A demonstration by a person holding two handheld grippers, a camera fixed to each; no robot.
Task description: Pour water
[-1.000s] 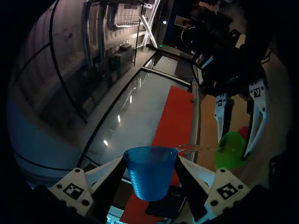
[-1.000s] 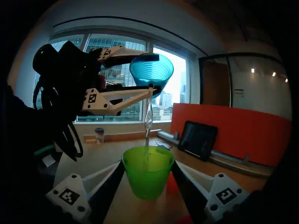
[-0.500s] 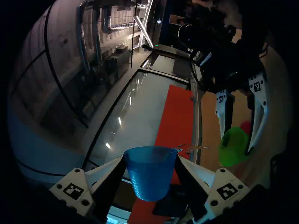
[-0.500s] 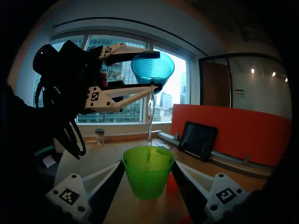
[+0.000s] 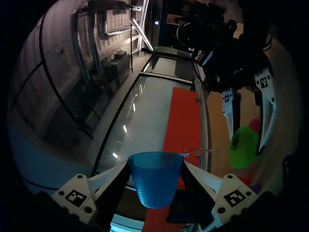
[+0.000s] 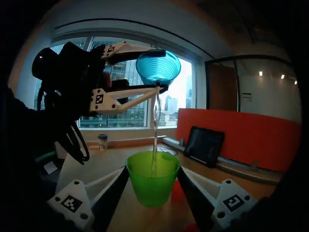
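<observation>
Your left gripper (image 5: 155, 165) was clamped on the blue cup (image 5: 155, 183), tipped above the green cup (image 6: 152, 187). Your right gripper (image 6: 152, 170) pinched that one upright over the desk (image 6: 116, 154). Pouring was under way, a thin stream (image 6: 155, 116) falling inside. Next, I judged, you would need to level off before it overflowed. Against a second earlier, the blue cup sat slightly higher and tilted further.
</observation>
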